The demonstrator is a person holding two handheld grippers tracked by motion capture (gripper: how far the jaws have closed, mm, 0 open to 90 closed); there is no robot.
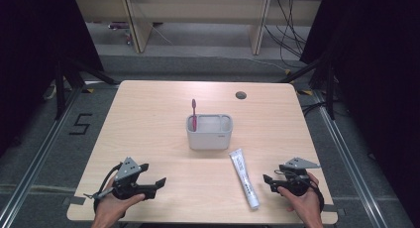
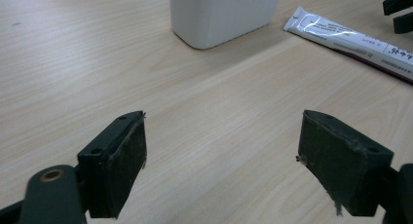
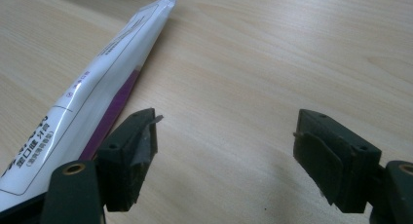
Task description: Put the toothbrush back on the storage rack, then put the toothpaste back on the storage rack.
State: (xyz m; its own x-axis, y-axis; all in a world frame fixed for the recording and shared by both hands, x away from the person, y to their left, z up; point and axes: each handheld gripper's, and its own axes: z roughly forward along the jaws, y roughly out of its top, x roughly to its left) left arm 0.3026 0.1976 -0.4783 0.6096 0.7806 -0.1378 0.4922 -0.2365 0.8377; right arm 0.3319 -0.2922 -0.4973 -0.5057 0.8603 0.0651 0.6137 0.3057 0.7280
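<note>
Both grippers sit low at the near edge of the wooden table [image 1: 148, 114], one in each hand. The left gripper [image 1: 159, 185] has its jaws spread wide with nothing between them, just bare wood grain in the left gripper view. The right gripper [image 1: 269, 182] is the same story, jaws well apart and holding nothing. The white toothpaste tube [image 1: 244, 178] lies flat on the table between the two grippers, nearer the right one, its crimped end pointing toward the organizer. In the right gripper view the tube runs alongside the left-hand jaw, which hides its lower part; whether they touch is hard to tell. Its printed text is too small to read. The white organizer [image 1: 209, 134] stands mid-table, and only its lower corner makes it into the left gripper view, top cut off. A pink toothbrush [image 1: 194, 114] stands upright in the organizer's left compartment, its lower handle hidden behind the wall. A dark round hole [image 1: 241, 95] sits near the table's far edge.
</note>
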